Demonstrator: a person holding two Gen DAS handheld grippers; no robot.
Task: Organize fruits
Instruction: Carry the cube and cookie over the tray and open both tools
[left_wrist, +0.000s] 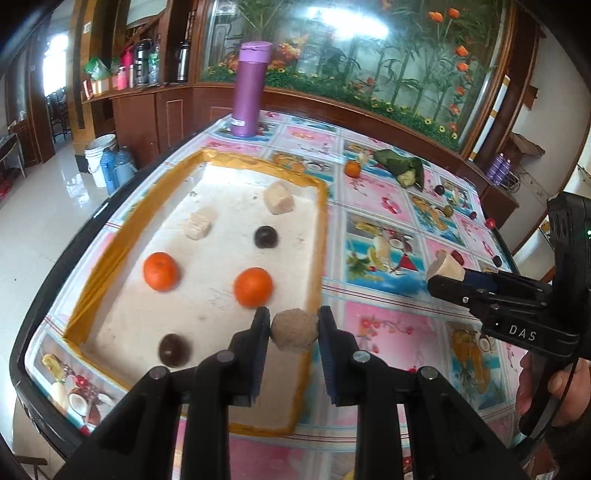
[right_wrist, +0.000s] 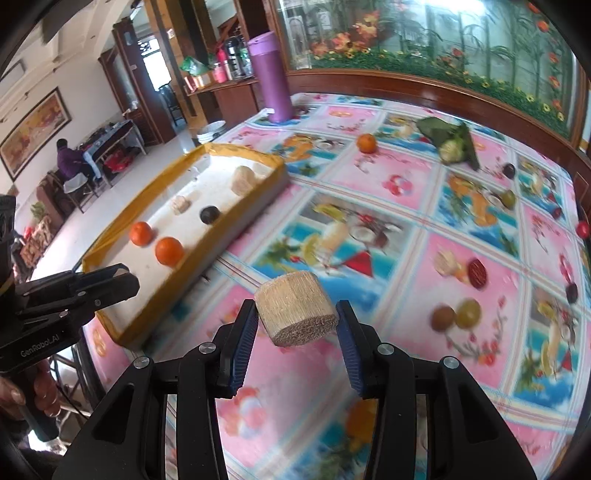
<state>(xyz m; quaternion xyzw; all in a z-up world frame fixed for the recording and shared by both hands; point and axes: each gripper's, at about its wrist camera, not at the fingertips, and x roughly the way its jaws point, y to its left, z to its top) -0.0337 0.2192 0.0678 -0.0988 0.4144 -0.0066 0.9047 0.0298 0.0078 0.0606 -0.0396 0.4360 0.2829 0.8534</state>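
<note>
A small brownish round fruit (left_wrist: 294, 329) is clamped in the left gripper (left_wrist: 294, 325), held up over the near right corner of the yellow-rimmed tray (left_wrist: 114, 254). A pale cut chunk (fibrous, looks like sugarcane) (right_wrist: 296, 308) is pinched in the right gripper (right_wrist: 297, 319) above the flowery tablecloth (right_wrist: 388, 181). Two oranges (left_wrist: 161, 271), two dark fruits (left_wrist: 266, 236) and two pale chunks (left_wrist: 279, 198) are already laid in the tray. More fruit is scattered at the far right, near a leafy bundle (right_wrist: 452, 142).
</note>
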